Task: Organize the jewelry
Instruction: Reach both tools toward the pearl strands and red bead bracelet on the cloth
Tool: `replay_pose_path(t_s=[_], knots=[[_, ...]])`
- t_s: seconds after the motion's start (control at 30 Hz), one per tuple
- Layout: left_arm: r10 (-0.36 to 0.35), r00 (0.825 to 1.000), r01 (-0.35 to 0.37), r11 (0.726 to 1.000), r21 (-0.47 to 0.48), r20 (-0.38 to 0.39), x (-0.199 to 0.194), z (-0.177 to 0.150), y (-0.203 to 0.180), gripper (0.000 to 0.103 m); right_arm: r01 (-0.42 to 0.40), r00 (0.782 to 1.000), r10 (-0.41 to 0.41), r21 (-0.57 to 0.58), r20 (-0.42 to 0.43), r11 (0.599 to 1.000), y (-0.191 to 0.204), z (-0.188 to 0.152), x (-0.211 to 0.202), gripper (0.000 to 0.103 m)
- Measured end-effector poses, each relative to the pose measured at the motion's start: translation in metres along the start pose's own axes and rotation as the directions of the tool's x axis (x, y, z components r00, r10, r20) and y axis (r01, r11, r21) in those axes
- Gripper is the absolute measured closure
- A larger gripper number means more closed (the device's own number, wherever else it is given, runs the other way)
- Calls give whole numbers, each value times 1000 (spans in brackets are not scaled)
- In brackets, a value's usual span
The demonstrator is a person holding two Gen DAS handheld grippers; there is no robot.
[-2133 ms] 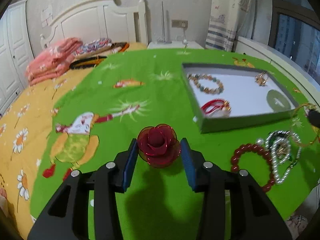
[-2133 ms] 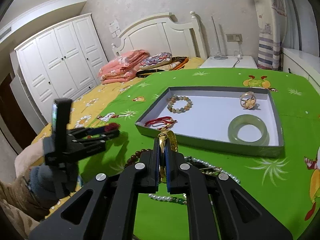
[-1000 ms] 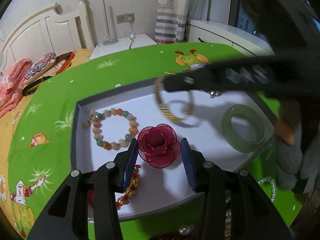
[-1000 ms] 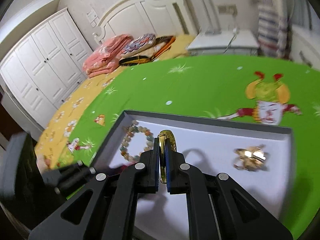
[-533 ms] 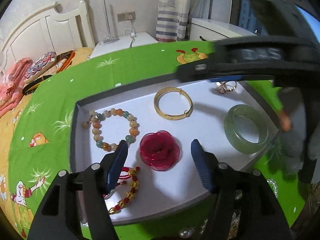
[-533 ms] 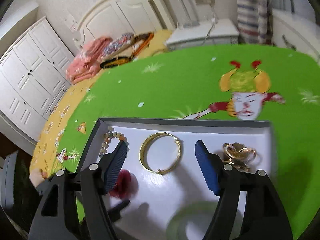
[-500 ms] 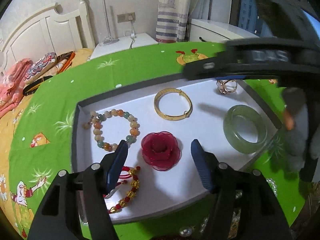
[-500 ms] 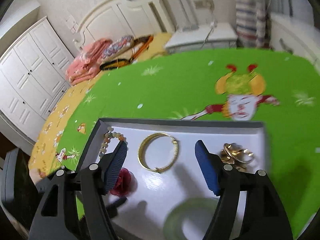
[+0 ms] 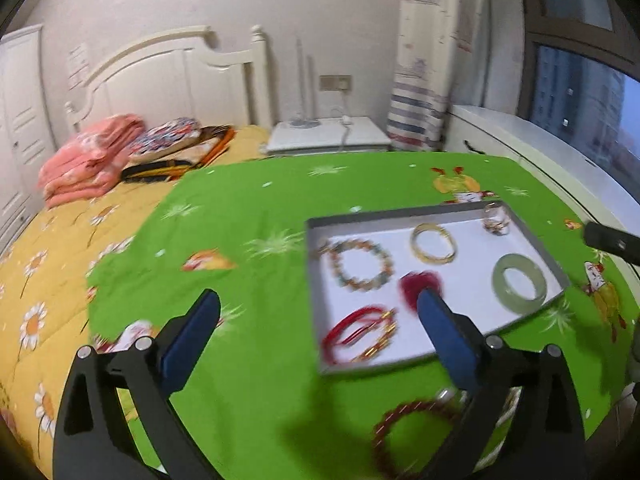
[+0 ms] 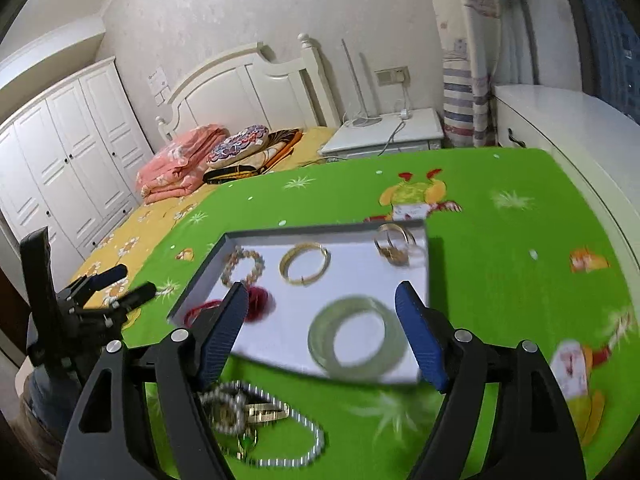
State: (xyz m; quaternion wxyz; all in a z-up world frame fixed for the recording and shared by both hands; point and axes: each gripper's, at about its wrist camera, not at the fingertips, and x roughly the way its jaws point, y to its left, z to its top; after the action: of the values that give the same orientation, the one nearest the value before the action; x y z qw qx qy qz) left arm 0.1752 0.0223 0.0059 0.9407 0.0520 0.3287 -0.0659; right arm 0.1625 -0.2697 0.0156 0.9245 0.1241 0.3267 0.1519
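Both grippers have backed off from the tray since a second ago, and what they carried is now lying inside it: the red rose [image 9: 420, 285] sits loose near the middle of the white floor, and the gold bangle [image 9: 434, 242] lies flat further back. So the left gripper [image 9: 320, 334] has nothing in it, its blue pads spread wide and still opening over bare green blanket [image 9: 256, 240], with the tray off to its right side. Same deal for the right gripper [image 10: 320, 322], jaws opening and empty, hovering over the near edge of the tray [image 10: 224, 246]. Inside the tray you also get the mixed bead bracelet [image 9: 358, 266] at the back left, the red string bracelet [image 9: 358, 334] in the front left corner, the jade bangle [image 10: 356, 338] front right, and a small gold ring-like piece [image 10: 394, 246] in the far right corner, too blurry to say more. Still outside the tray on the blanket: a pearl necklace [image 10: 280, 432] in a heap just below the right gripper, and a dark red bead bracelet [image 9: 404, 424] near the left gripper's right finger. Whole thing is on a bed.
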Motion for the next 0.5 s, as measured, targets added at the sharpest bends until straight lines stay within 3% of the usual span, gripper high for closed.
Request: replay_pose_path(t_s=[0.27,0.5], knots=[[36,998,-39,997,-66,-52,-23,-48,35,7,10,999,-8,61,-33,998,-9,-49,-18,30],[14,993,-22,997,-70,-119,-20,-83,32,7,17,997,-14,33,-77,999,5,-84,-23,30]])
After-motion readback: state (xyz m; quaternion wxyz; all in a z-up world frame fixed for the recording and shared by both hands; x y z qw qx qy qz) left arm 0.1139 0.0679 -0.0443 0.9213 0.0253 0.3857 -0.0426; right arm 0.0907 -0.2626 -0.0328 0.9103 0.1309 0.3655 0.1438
